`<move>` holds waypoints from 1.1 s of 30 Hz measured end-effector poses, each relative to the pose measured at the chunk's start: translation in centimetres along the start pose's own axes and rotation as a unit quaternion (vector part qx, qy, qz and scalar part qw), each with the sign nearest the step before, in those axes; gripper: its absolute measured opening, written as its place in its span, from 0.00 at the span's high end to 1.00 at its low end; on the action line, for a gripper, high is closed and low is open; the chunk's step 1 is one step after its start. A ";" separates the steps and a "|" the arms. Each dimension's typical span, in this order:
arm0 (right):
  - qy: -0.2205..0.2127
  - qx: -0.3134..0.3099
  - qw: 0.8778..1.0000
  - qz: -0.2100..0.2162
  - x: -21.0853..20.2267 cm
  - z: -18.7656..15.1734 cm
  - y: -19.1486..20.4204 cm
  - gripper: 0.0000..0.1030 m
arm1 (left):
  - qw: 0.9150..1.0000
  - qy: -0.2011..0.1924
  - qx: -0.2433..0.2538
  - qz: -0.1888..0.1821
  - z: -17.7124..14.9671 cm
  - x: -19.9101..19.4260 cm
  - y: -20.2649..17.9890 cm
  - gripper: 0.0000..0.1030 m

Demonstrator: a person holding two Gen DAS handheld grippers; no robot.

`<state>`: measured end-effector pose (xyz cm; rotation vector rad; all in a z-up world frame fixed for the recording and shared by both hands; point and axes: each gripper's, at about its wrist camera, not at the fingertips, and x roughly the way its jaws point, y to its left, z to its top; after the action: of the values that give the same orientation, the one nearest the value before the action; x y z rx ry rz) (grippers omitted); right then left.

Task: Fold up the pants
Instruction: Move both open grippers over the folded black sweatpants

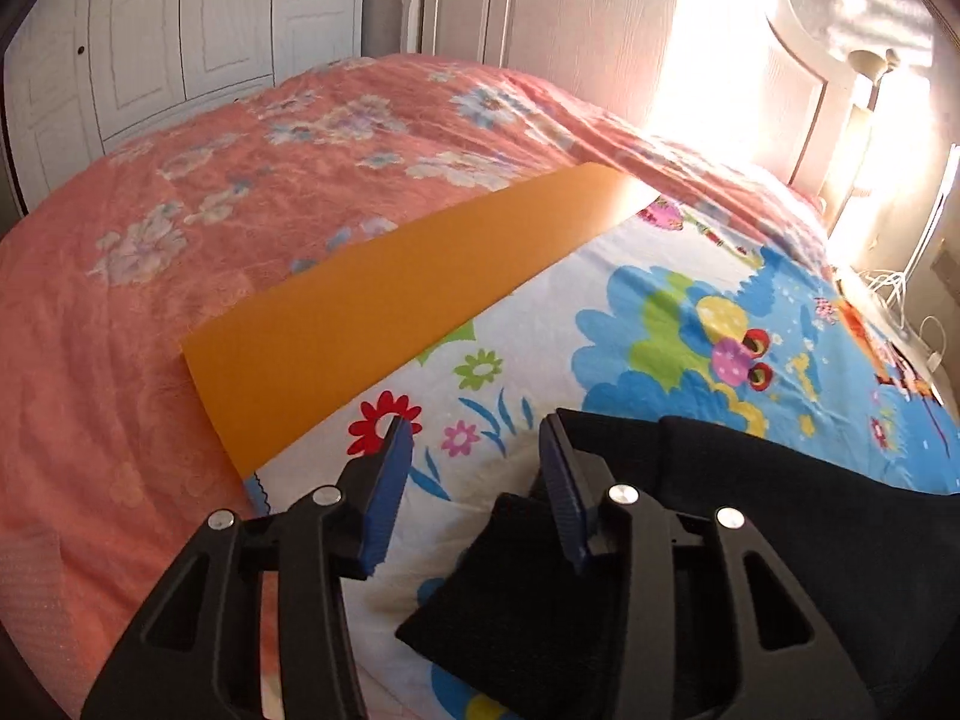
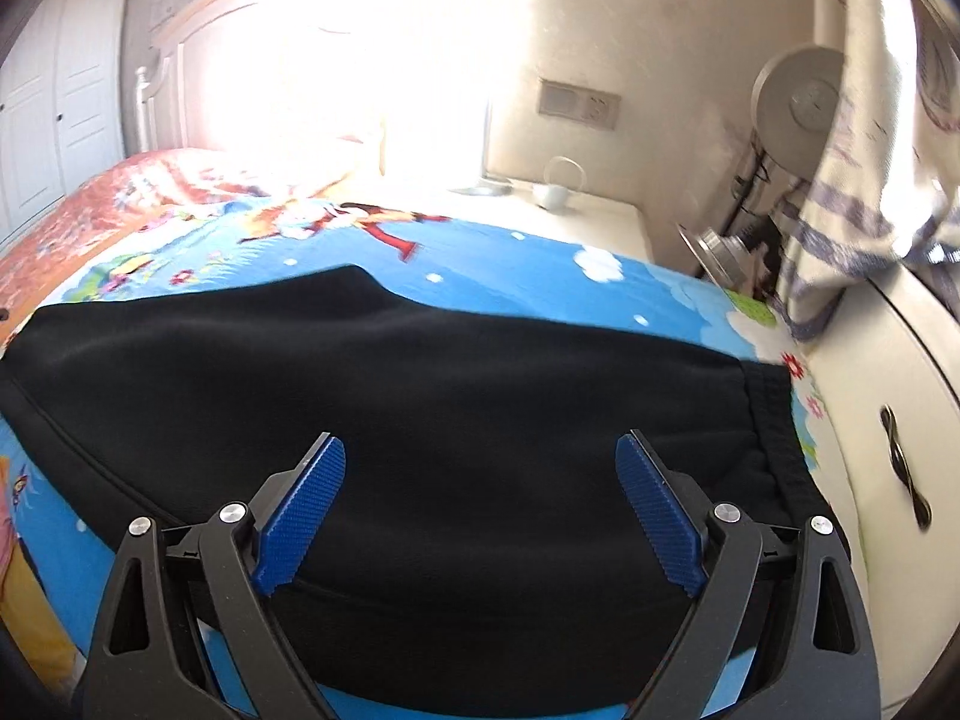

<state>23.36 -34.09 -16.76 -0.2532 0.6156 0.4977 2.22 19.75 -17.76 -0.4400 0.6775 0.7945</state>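
Black pants (image 2: pixel 390 372) lie flat across a cartoon-print sheet (image 2: pixel 540 264) on the bed, with the elastic waistband (image 2: pixel 774 432) at the right. My right gripper (image 2: pixel 478 441) hovers just over the middle of the pants, jaws wide open and nothing between its blue pads. In the left wrist view a leg end of the pants (image 1: pixel 510 600) lies under and between the fingers of my left gripper (image 1: pixel 474 426). Its pads stand apart and do not press on the cloth, so it is open.
An orange flat sheet (image 1: pixel 390 306) lies on the bed between the cartoon sheet (image 1: pixel 660 312) and a pink floral blanket (image 1: pixel 180 210). A white headboard (image 1: pixel 570 30) and wardrobe (image 1: pixel 180 18) stand behind. A white dresser (image 2: pixel 888 360), hanging towel (image 2: pixel 840 180) and nightstand (image 2: pixel 588 216) are on the right.
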 end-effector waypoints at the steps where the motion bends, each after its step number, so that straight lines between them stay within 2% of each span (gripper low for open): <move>1: -0.002 -0.018 1.000 0.024 0.2 1.1 2.0 0.14 | 0.999 -0.013 0.015 -0.031 -0.6 -1.2 -1.2 0.59; 3: 0.007 -0.049 0.996 0.070 1.2 3.5 6.6 0.14 | 0.994 -0.026 0.054 -0.088 -2.6 -3.1 -4.4 0.60; 5: 0.011 -0.065 0.988 0.138 2.2 5.5 11.2 0.14 | 0.988 -0.027 0.094 -0.116 -5.0 -3.8 -7.2 0.60; 7: -0.005 -0.072 0.981 0.180 2.7 6.9 15.9 0.14 | 0.988 -0.010 0.108 -0.112 -7.2 -2.9 -9.1 0.59; 9: -0.012 -0.093 0.974 0.206 3.4 8.0 20.6 0.14 | 0.992 0.019 0.103 -0.075 -9.1 -0.4 -9.1 0.59; 10: -0.002 -0.101 0.970 0.222 4.0 8.4 22.8 0.14 | 0.992 0.008 0.098 -0.079 -10.1 0.1 -8.9 0.59; 12: 0.019 -0.110 0.965 0.236 5.1 8.9 26.5 0.14 | 0.990 -0.026 0.120 -0.067 -11.4 0.0 -9.3 0.59; 14: 0.035 -0.125 0.961 0.245 6.0 8.9 30.0 0.14 | 0.991 -0.032 0.110 -0.065 -11.6 -0.1 -9.1 0.59; 17: 0.071 -0.131 0.959 0.242 8.1 8.5 33.3 0.14 | 0.992 -0.041 0.104 -0.066 -11.9 0.1 -9.0 0.59; 19: 0.128 -0.117 0.964 0.204 11.1 7.4 34.2 0.14 | 0.991 -0.048 0.104 -0.064 -12.1 -0.1 -8.9 0.59; 20: 0.167 -0.107 0.962 0.189 12.9 6.3 34.2 0.13 | 0.992 -0.046 0.102 -0.065 -12.1 -0.1 -8.8 0.59; 21: 0.159 -0.115 0.963 0.186 13.3 5.5 34.5 0.07 | 0.992 -0.040 0.101 -0.064 -11.9 -0.1 -8.8 0.59; 22: 0.121 -0.152 0.966 0.171 12.6 4.8 35.1 0.06 | 0.993 -0.032 0.102 -0.058 -11.5 -0.4 -9.0 0.59; 23: 0.106 -0.162 0.968 0.162 12.2 4.6 35.3 0.05 | 0.992 -0.028 0.103 -0.059 -11.1 -1.0 -9.3 0.57; 24: 0.109 -0.152 0.969 0.159 12.1 4.5 35.1 0.05 | 0.991 -0.037 0.105 -0.079 -10.8 -2.0 -9.6 0.52; 25: 0.109 -0.143 0.970 0.161 12.1 4.4 34.9 0.05 | 0.988 -0.051 0.111 -0.093 -10.5 -2.8 -10.0 0.51; 27: 0.106 -0.138 0.972 0.161 12.1 4.3 34.7 0.05 | 0.984 -0.071 0.130 -0.096 -9.9 -3.5 -10.8 0.51; 29: 0.099 -0.142 0.973 0.154 11.9 4.3 34.8 0.05 | 0.985 -0.045 0.136 -0.095 -9.3 -1.7 -11.0 0.51; 30: 0.096 -0.142 0.973 0.152 11.7 4.2 34.8 0.05 | 0.987 -0.024 0.135 -0.079 -9.3 0.0 -10.8 0.51; 32: 0.096 -0.141 0.974 0.152 11.8 4.3 34.9 0.05 | 0.989 -0.011 0.119 -0.086 -9.1 1.6 -9.5 0.62; 33: 0.097 -0.140 0.973 0.153 11.8 4.3 34.9 0.05 | 0.990 -0.011 0.120 -0.077 -8.7 1.5 -9.0 0.78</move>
<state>15.77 1.61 -23.34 -0.4825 0.7794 0.8666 6.57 9.63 -23.99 -0.2613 0.7001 0.5633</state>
